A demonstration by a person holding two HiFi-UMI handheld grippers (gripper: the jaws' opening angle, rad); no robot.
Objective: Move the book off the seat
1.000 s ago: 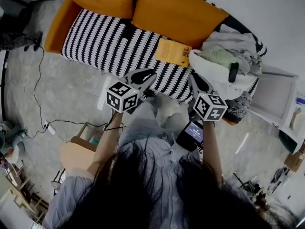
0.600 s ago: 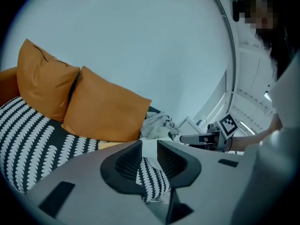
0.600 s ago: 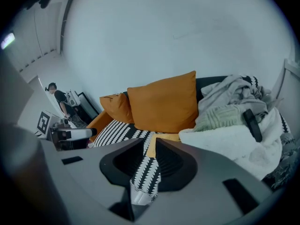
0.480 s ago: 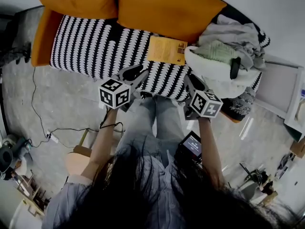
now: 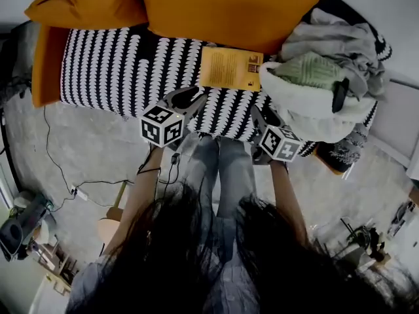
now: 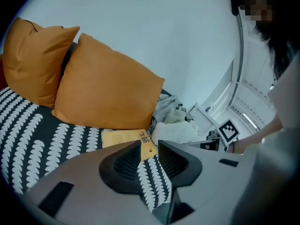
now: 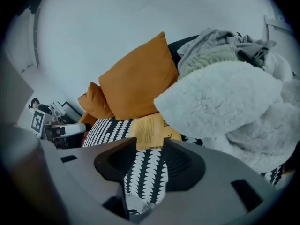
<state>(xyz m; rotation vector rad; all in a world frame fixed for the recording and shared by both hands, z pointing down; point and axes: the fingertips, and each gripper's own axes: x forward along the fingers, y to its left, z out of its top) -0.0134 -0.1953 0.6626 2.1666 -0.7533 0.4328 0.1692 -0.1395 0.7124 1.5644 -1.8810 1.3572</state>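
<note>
**While jaws are opened, book (image 5: 230, 69) is left flat on seat (image 5: 118, 64), untouched**

As the jaws are being opened on both sides, nothing is held. The left gripper (image 6: 149, 143) is seen with a narrow gap, the right gripper (image 7: 150, 142) with a wider one. Only striped fabric and a bit of yellow cover are seen through the gaps, well beyond the tips. Both tools are held over the near edge of the seat, short of the book.

The book is laid flat on the right part of the seat. Its far edge is set against the lower edge of the orange cushion (image 5: 222, 8). Its right edge is just beside the white fleece bundle (image 5: 294, 103); contact there cannot be told. The near and left edges are left free on the striped cover.

Handling, as judged: a thin paperback is suggested, so low weight and some flex are expected. A smooth cover may be slippery between hard pads. Nothing fragile is seen, though pages can be creased. The soft seat can be pressed down, so one jaw can be slid under an edge. The near edge or near-left corner is judged the best place to take hold. The full thickness should be pinched, not the cover alone, or the book may be fanned open. Which side the spine is on cannot be told. The right edge is best avoided, since fleece could be caught.
</note>
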